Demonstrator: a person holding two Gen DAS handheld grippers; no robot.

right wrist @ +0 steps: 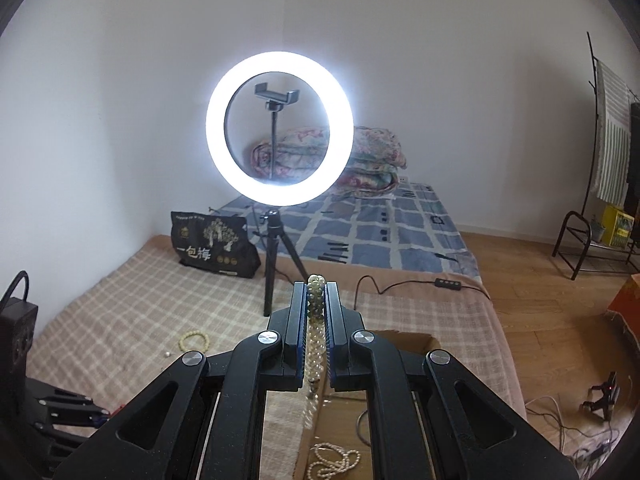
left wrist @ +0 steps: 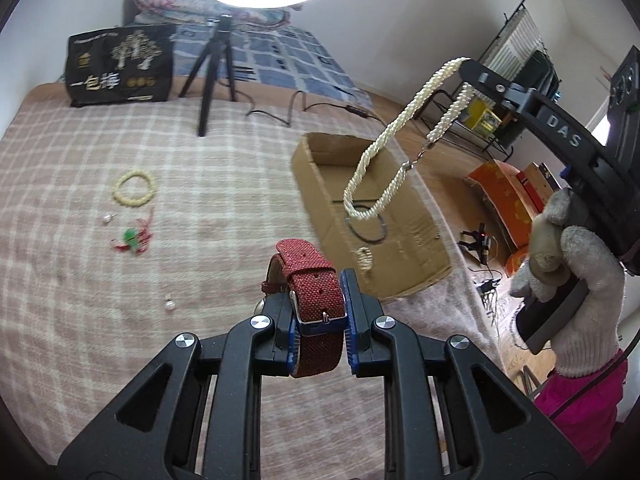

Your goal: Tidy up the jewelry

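My left gripper [left wrist: 320,300] is shut on a red woven watch strap [left wrist: 316,284], held above the checked blanket. My right gripper [right wrist: 317,292] is shut on a twisted pearl necklace [right wrist: 316,344]. In the left wrist view the necklace [left wrist: 384,148] hangs in a long loop from the right gripper [left wrist: 466,65], above the open cardboard box [left wrist: 320,192]. The box holds a dark ring bangle [left wrist: 368,224] and a small pearl piece [left wrist: 365,262]. On the blanket lie a cream bead bracelet [left wrist: 133,191], a red-and-green charm [left wrist: 134,238] and two pearl earrings [left wrist: 170,304].
A ring light on a tripod [right wrist: 279,128] stands at the back of the bed, its cable [left wrist: 296,110] running right. A black bag [left wrist: 120,65] and folded quilts [right wrist: 372,160] sit behind. Boxes and cables [left wrist: 480,240] lie on the wooden floor to the right.
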